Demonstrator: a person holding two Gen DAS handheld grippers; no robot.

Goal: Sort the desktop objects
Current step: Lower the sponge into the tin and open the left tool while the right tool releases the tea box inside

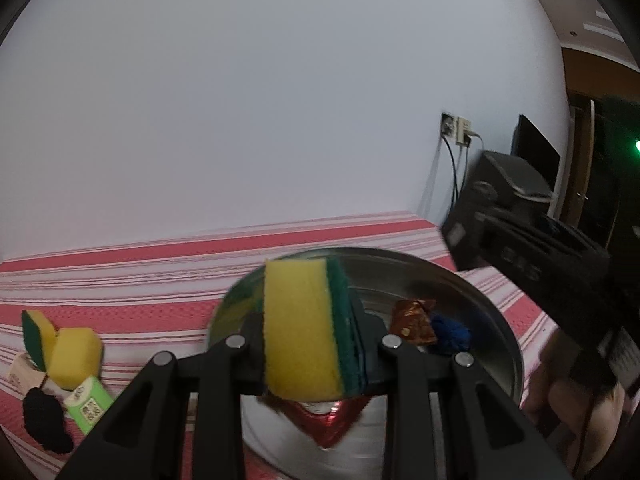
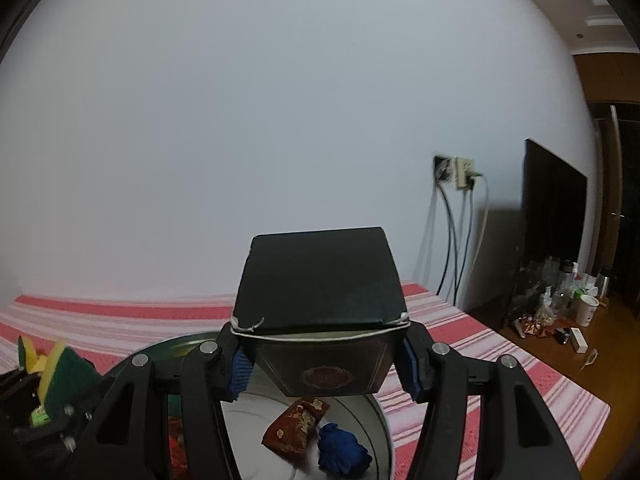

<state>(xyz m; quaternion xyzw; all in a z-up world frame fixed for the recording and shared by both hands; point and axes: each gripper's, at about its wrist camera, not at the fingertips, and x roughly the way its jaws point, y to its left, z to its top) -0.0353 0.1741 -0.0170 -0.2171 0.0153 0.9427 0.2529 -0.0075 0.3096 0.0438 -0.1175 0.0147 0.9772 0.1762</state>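
Sponge (image 1: 304, 328) clamped upright in left gripper (image 1: 312, 344), above metal basin (image 1: 480, 304); right gripper (image 2: 320, 364) grips dark box (image 2: 320, 280) over same basin. Risk: both carried loads collide if released together, box crushing pouch (image 2: 298, 426) beneath.

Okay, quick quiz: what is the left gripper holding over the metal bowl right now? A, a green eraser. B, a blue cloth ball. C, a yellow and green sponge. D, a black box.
C: in the left wrist view the left gripper has its jaws shut on the yellow and green sponge above the metal bowl, while the black box sits in the right gripper.
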